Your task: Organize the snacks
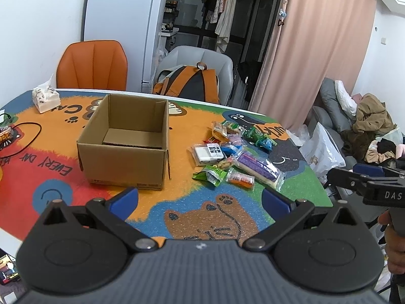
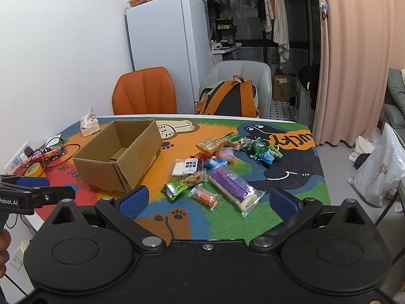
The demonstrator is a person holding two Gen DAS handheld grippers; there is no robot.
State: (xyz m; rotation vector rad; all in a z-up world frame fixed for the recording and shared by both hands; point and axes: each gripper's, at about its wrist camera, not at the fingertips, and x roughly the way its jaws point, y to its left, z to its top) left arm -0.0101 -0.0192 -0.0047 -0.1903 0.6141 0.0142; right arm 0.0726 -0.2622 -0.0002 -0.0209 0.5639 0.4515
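At the far left of the table, a tissue pack (image 1: 45, 98) sits near the back edge, with a black cable (image 1: 24, 138) looping on the mat in front of it. The right wrist view also shows a power strip (image 2: 17, 158) and a yellow tape roll (image 2: 34, 170) at that left end. Next along, a cardboard box (image 1: 126, 149) stands open on the cartoon-printed mat (image 1: 182, 185), its flaps up and nothing visible inside.

The left gripper (image 1: 200, 200) hovers over the near edge of the table, its blue-padded fingers spread wide and holding nothing, the box just ahead to its left.

To the right of the box, well apart from it, the snacks lie in a loose pile. Nearest are a green packet (image 2: 176, 187), a small orange-and-clear packet (image 2: 205, 197) and a long purple-wrapped roll (image 2: 233, 187). Behind them lie a white packet with a black label (image 2: 187, 167), a blue packet (image 2: 215, 163) and a pink one (image 2: 225, 154). Further back are an orange biscuit packet (image 2: 210, 145) and several green and teal packets (image 2: 265, 152).

The right gripper (image 2: 207, 201) hangs above the near edge facing the pile, fingers also spread wide and empty. Behind the table stand an orange chair (image 2: 145, 92), a fridge (image 2: 164, 45) and a grey chair holding a backpack (image 2: 233, 98).
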